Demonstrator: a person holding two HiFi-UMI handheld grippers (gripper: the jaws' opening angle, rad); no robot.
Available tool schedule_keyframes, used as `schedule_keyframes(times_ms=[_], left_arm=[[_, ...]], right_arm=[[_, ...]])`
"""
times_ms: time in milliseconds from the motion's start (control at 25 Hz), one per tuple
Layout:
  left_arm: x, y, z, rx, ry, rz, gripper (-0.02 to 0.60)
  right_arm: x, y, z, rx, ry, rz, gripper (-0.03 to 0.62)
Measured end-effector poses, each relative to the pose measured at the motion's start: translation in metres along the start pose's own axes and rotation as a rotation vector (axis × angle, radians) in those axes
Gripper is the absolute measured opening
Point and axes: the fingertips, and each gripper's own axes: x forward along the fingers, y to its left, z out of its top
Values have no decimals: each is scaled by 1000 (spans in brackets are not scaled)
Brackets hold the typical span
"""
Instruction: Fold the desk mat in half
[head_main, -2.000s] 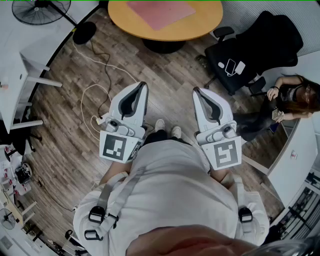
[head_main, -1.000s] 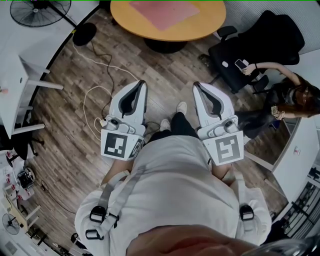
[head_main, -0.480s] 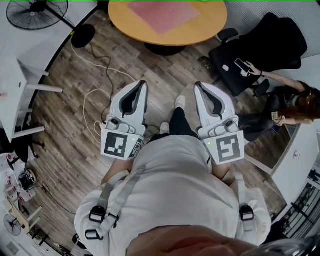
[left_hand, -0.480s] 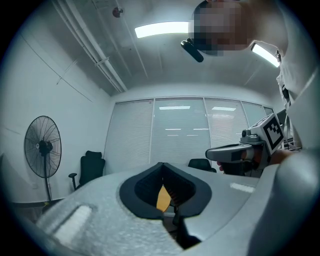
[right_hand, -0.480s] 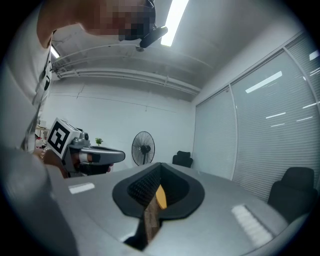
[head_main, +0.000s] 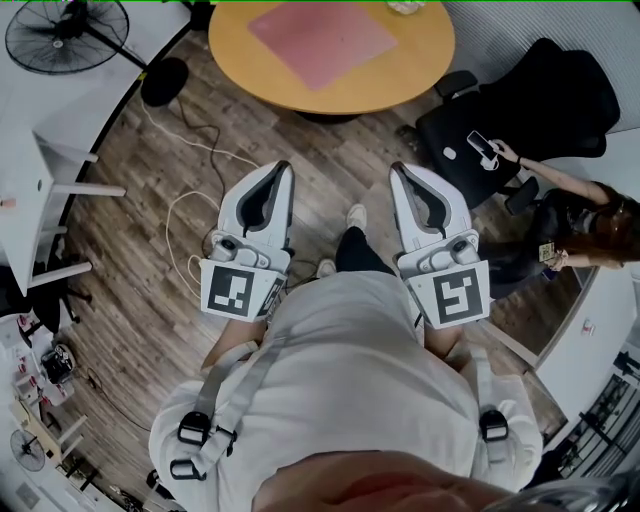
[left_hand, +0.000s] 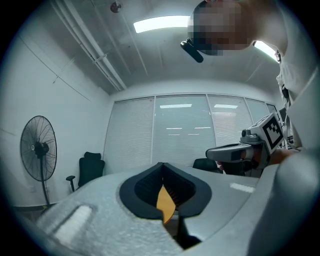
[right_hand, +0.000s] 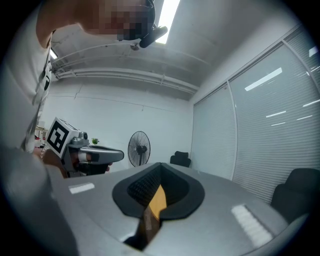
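While well apart from pink desk mat (head_main: 322, 40), flat on far round worktop (head_main: 410, 60): left tool (head_main: 283, 167) and right tool (head_main: 397, 168) clenched, empty, level. Close in squarely, unclench, then pinch near edge at both corners.

table (head_main: 425, 62): far rim cut off | fan (head_main: 60, 35): top cut off | item (head_main: 405, 6) on table: unidentifiable
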Motion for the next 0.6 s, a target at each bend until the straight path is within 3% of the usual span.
schedule_keyframes(times_ms=[600], left_arm=[[127,19,-8,6,16,16,3]], right_arm=[[67,-112,-13,7,9,14,5]])
